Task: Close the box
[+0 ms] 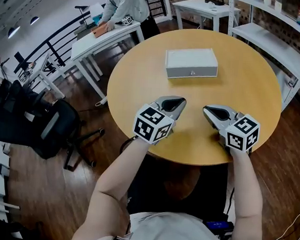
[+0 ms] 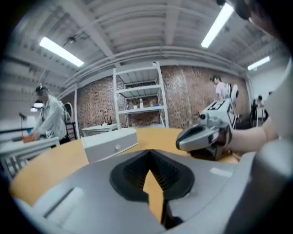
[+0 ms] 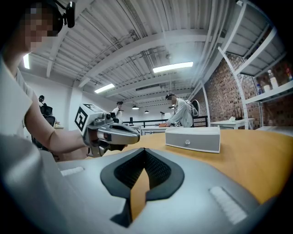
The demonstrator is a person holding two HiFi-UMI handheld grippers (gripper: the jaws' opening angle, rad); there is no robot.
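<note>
A flat white box [image 1: 191, 62] with its lid down and a small round knob on the front lies on the far half of the round wooden table [image 1: 137, 80]. It also shows in the left gripper view as the box [image 2: 110, 144] and in the right gripper view as the box [image 3: 192, 138]. My left gripper [image 1: 175, 104] rests near the table's front edge, jaws shut and empty, well short of the box. My right gripper [image 1: 208, 112] lies beside it, tips also together with nothing between them. Each one sees the other: the right gripper [image 2: 201, 137], the left gripper [image 3: 114, 132].
A white shelf unit [image 1: 276, 38] stands to the right of the table. White desks [image 1: 99, 40] with a person [image 1: 124, 4] working at one are at the back left. A black office chair [image 1: 33, 120] sits on the wooden floor to the left.
</note>
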